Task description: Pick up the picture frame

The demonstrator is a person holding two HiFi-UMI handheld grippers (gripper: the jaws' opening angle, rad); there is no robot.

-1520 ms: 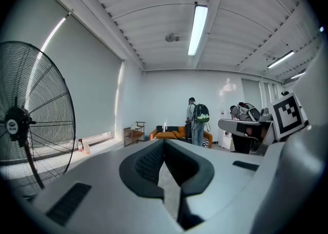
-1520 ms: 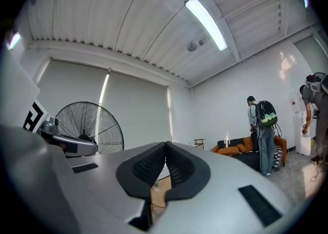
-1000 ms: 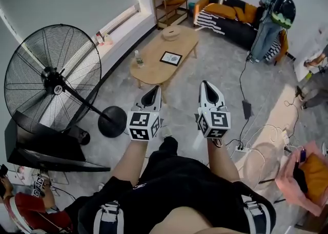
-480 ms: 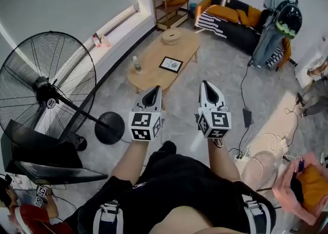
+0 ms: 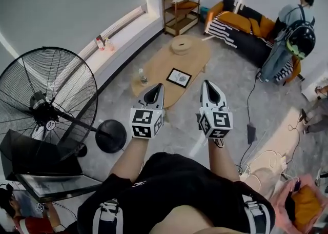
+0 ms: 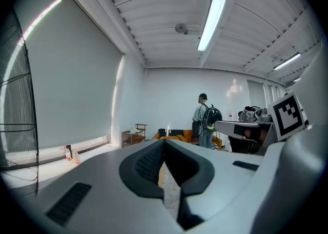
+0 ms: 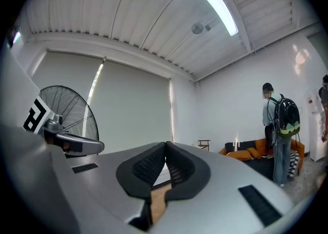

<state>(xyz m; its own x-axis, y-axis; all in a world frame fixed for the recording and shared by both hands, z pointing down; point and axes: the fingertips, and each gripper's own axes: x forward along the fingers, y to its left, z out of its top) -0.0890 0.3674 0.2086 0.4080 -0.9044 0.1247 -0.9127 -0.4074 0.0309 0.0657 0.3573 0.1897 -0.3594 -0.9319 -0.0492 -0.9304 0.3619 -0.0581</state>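
A black-framed picture frame (image 5: 179,78) lies flat on the oval wooden coffee table (image 5: 159,69) ahead in the head view. My left gripper (image 5: 155,90) and right gripper (image 5: 207,86) are held side by side in front of me, both shut with nothing between the jaws, still short of the table's near end. In the left gripper view the left gripper (image 6: 164,143) points level across the room, its jaws pressed together. The right gripper (image 7: 166,145) looks the same in the right gripper view, with a strip of the wooden table (image 7: 158,202) showing below its jaws.
A large floor fan (image 5: 48,104) stands at the left. A clear bottle (image 5: 143,77) and a woven basket (image 5: 180,44) sit on the table. Beyond are a wooden shelf (image 5: 182,7), a sofa (image 5: 241,27) and a person with a backpack (image 5: 294,38). Cables (image 5: 266,161) cross the floor at right.
I have walked toward the coffee table with both grippers held out shut; the table and picture frame are closer below me, and the fan has slid back to the left.
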